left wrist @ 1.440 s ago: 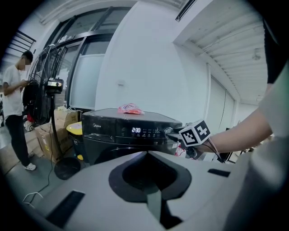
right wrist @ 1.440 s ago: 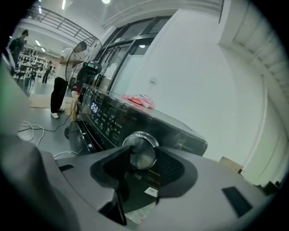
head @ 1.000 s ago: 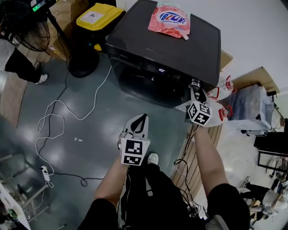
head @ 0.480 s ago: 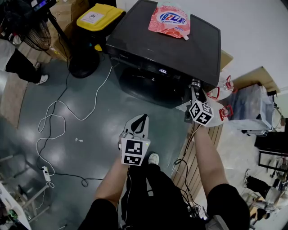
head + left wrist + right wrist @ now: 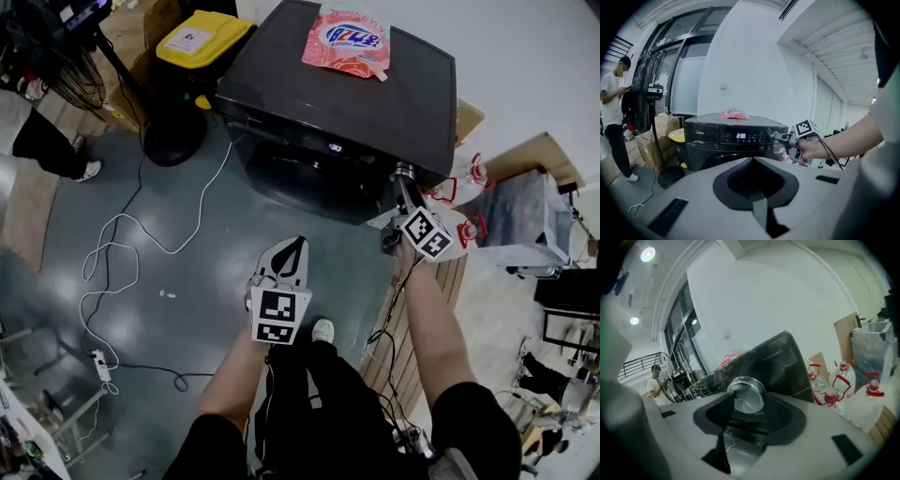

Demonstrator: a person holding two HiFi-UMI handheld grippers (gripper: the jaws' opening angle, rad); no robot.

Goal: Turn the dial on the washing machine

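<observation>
The black washing machine (image 5: 347, 103) stands ahead of me, its lit display (image 5: 741, 136) on the front panel. Its silver dial (image 5: 405, 172) sits at the panel's right end. My right gripper (image 5: 406, 184) is shut on the dial, one jaw on each side of the knob, and its marker cube is tilted. In the right gripper view the dial (image 5: 747, 394) fills the gap between the jaws of the right gripper (image 5: 749, 405). My left gripper (image 5: 297, 246) hangs lower, over the floor, well short of the machine, shut and empty. The left gripper view shows the dial (image 5: 774, 137) with the right gripper on it.
A pink detergent pouch (image 5: 345, 42) lies on the machine's top. A yellow-lidded bin (image 5: 192, 42) stands at its left. A white cable (image 5: 122, 253) and a power strip (image 5: 101, 364) lie on the floor. Red-handled water jugs (image 5: 469, 230) are at the right. A person (image 5: 611, 122) stands far left.
My right gripper has rolled clockwise about the dial, as its marker cube shows. The digits on the display have changed. My left gripper has stayed put.
</observation>
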